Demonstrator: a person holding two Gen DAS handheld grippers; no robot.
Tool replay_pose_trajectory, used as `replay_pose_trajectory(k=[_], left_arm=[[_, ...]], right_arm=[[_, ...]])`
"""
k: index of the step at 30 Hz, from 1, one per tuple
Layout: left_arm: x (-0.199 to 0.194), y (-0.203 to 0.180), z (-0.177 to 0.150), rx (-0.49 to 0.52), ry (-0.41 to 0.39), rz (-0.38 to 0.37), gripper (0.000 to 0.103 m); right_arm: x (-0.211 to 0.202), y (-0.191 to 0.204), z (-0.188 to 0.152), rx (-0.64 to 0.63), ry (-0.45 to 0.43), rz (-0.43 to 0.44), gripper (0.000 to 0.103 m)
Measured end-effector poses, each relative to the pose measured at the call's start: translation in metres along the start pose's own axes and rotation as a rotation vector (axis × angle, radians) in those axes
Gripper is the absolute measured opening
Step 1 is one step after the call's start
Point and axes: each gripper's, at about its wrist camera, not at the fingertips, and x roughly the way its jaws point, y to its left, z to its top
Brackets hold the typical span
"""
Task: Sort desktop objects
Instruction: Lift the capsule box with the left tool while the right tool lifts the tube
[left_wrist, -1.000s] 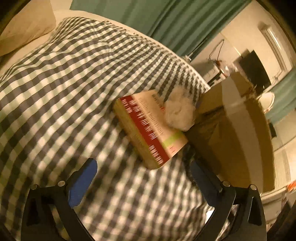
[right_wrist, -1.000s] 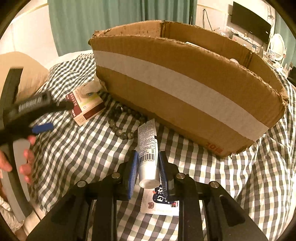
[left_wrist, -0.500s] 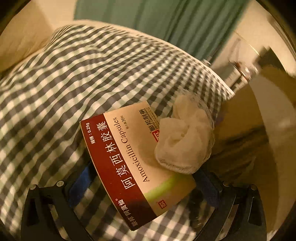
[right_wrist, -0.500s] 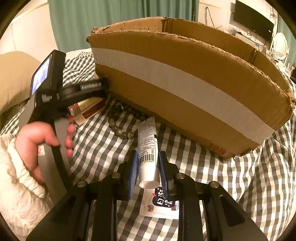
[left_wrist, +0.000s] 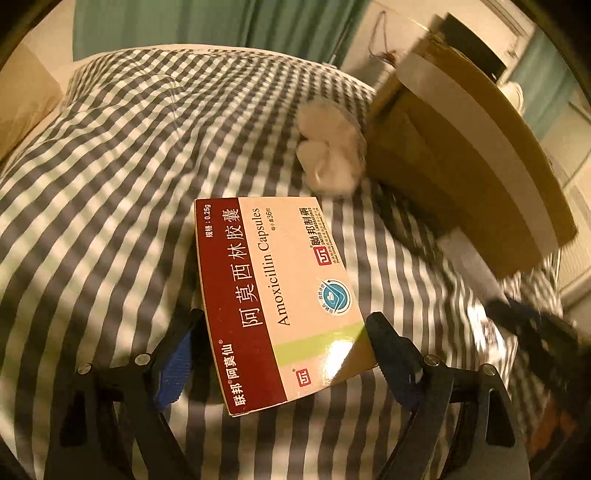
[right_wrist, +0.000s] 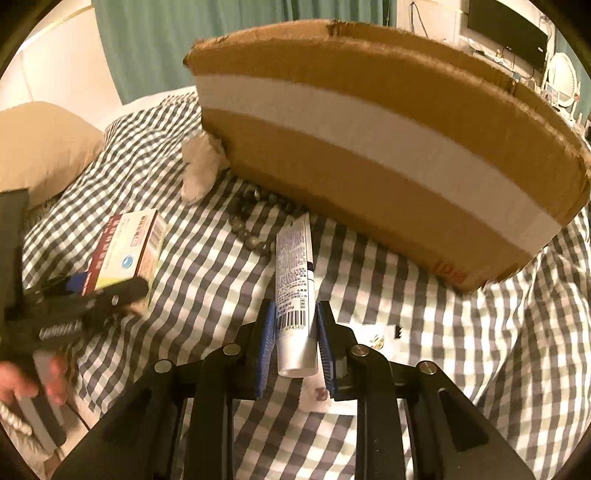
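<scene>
Left wrist view: the left gripper (left_wrist: 284, 354) grips a red and cream cardboard medicine box (left_wrist: 275, 299). The right gripper (right_wrist: 295, 350) squeezes a white plastic tube (right_wrist: 295, 284) near the brown cardboard box (right_wrist: 369, 155).

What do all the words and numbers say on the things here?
"Amoxicillin Capsules" – medicine box between the left gripper's jaws.
"阿莫西林胶囊" – same box, red band.
"联邦 阿莫仙" – red band, near end.
"规格: 0.25g" – red band, far end.
"联邦制药" – box, beside the red logo.
Tube in the right gripper: barcode and fine print, too small to read.
Cardboard box: red stamp, too blurred.
</scene>
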Motion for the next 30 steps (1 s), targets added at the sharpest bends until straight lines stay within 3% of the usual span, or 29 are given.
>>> replay_pose_trajectory(k=[3, 9, 12, 17, 19, 22, 27, 30], left_arm=[[0.002, -0.006, -0.003, 0.022, 0.013, 0.022, 0.101], [0.028, -0.028, 0.009, 0.07, 0.003, 0.1, 0.103], [0.035, -0.035, 0.007, 0.121, -0.004, 0.132, 0.103], [0.048, -0.036, 0.012, 0.087, 0.017, 0.098, 0.103], [0.046, -0.037, 0.007, 0.098, 0.014, 0.105, 0.103], [0.047, -0.041, 0.001, 0.114, -0.029, 0.105, 0.103], [0.044, -0.043, 0.002, 0.094, -0.011, 0.074, 0.103], [0.04, -0.043, 0.0, 0.114, 0.0, 0.093, 0.103]], right_arm=[[0.009, -0.002, -0.005, 0.015, 0.03, 0.002, 0.022], [0.026, -0.011, -0.006, 0.078, 0.056, 0.046, 0.025], [0.039, -0.009, -0.005, 0.089, 0.088, 0.062, 0.057], [0.049, -0.002, -0.001, 0.104, 0.072, 0.056, 0.074], [0.053, 0.001, -0.002, 0.101, 0.062, 0.084, 0.089], [0.056, 0.005, -0.004, 0.1, 0.057, 0.08, 0.093], [0.061, 0.002, -0.003, 0.138, 0.073, 0.104, 0.094], [0.063, 0.006, -0.004, 0.099, 0.08, 0.087, 0.094]])
